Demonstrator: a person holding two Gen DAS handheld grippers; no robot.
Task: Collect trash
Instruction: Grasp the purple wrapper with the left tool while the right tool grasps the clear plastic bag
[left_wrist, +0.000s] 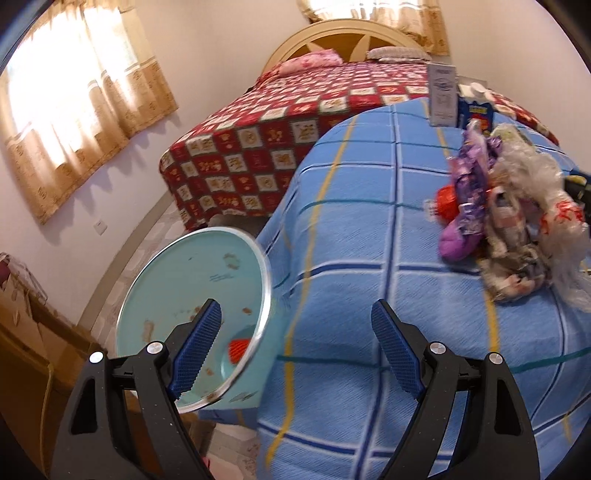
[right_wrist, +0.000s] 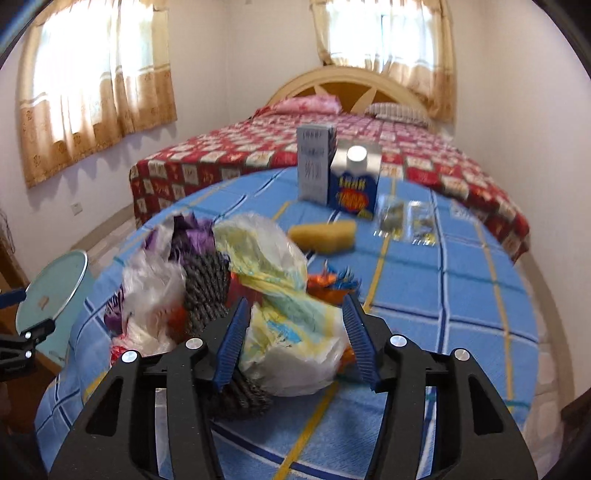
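A heap of crumpled wrappers and plastic bags (right_wrist: 207, 280) lies on the blue checked tablecloth (right_wrist: 443, 295); it also shows in the left wrist view (left_wrist: 509, 221) at the right. My right gripper (right_wrist: 293, 343) is open with its jaws on either side of a yellow-and-white plastic bag (right_wrist: 291, 354), not closed on it. My left gripper (left_wrist: 295, 343) is open and empty, over the table's left edge beside a light-blue trash bin (left_wrist: 192, 302) with its lid tilted up; a red scrap (left_wrist: 238, 350) lies inside. The bin also shows in the right wrist view (right_wrist: 51, 291).
A grey carton (right_wrist: 314, 162), a blue carton (right_wrist: 354, 184), a yellow sponge (right_wrist: 321, 230) and clear packets (right_wrist: 406, 218) sit at the table's far side. A bed with a red quilt (right_wrist: 258, 147) stands behind. Curtained windows line the walls.
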